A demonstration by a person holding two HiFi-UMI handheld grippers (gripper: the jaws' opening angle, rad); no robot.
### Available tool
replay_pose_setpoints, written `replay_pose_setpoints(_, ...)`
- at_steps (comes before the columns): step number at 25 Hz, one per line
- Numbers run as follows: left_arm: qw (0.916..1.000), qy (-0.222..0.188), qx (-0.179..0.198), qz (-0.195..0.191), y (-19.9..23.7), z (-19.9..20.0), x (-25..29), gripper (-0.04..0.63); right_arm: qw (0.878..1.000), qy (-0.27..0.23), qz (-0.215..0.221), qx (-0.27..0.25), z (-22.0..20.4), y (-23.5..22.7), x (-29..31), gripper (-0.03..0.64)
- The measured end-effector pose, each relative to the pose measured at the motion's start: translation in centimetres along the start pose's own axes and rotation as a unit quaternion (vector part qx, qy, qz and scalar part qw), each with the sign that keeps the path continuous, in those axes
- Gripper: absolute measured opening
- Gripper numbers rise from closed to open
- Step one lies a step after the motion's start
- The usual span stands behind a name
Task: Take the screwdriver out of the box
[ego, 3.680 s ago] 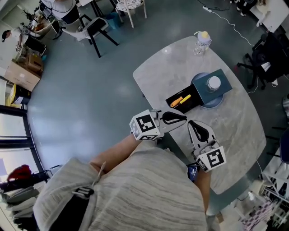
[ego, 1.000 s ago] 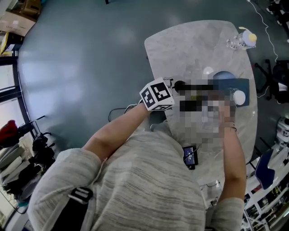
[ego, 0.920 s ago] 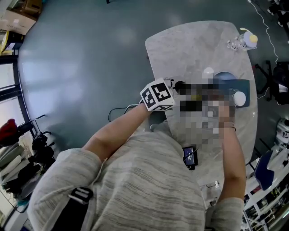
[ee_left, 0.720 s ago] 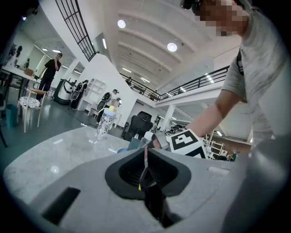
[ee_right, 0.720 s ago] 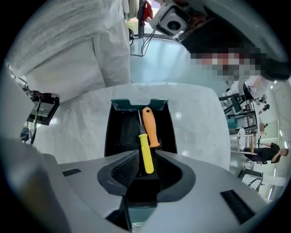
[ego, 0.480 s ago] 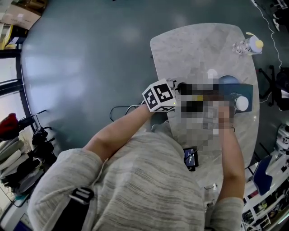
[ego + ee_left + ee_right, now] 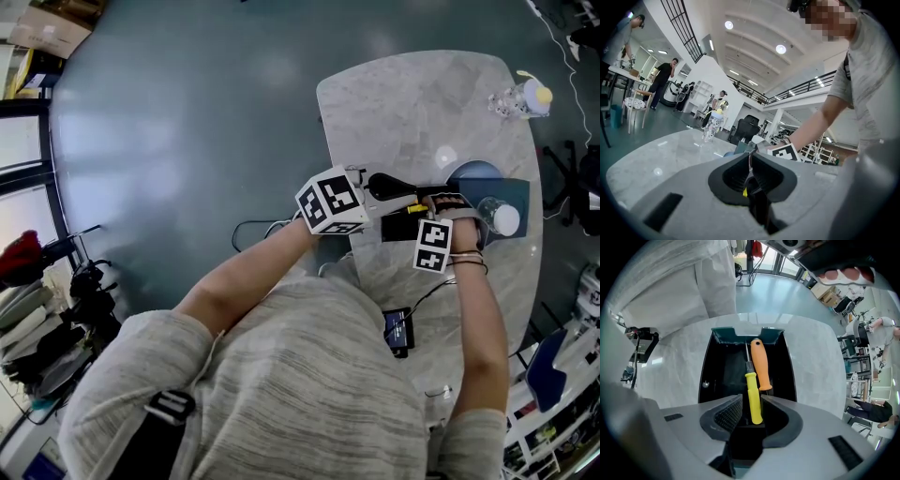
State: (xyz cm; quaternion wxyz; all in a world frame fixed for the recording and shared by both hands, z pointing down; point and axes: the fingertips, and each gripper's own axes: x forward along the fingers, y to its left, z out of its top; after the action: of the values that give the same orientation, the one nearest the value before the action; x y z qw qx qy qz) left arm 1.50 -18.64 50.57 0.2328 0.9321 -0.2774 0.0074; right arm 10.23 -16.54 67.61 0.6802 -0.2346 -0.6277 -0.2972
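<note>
**Item: box** [image 7: 723, 373]. Black, open-topped, standing on the marble desk [image 7: 665, 362]. On its floor we list two drivers, lengthwise and side by side. One is a yellow-handled screwdriver [image 7: 751, 385], its shaft running toward the box's far wall. The other is an orange-handled one [image 7: 761, 363], just beside it.

**Item: right tongs** [image 7: 750, 400]. Spread, straddling the butt of the yellow handle at the box's near end. There is a gap on either side and nothing is pinched yet. We judge this placing lets them close across the handle's width, clear of the orange neighbour.

**Item: left tongs** [image 7: 751, 157]. Pressed together, lying at the box's edge in the head view. Whether some thin thing sits in their seam we cannot tell. We judge they are set there to steady the box against the lift.
</note>
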Motion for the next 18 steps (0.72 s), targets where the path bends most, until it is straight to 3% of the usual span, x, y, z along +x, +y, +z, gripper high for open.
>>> replay_pose_setpoints(10,1.0,0.0,0.0,0.005,-0.1,0.1,-0.4,0.032,1.0,0.007,0.019,-0.02,0.1,0.7,0.4,0.085)
replay_pose_setpoints(18,1.0,0.001,0.003,0.005,-0.5,0.1,-0.8,0.032,1.0,0.002,-0.004,0.001,0.4,1.0,0.1,0.066)
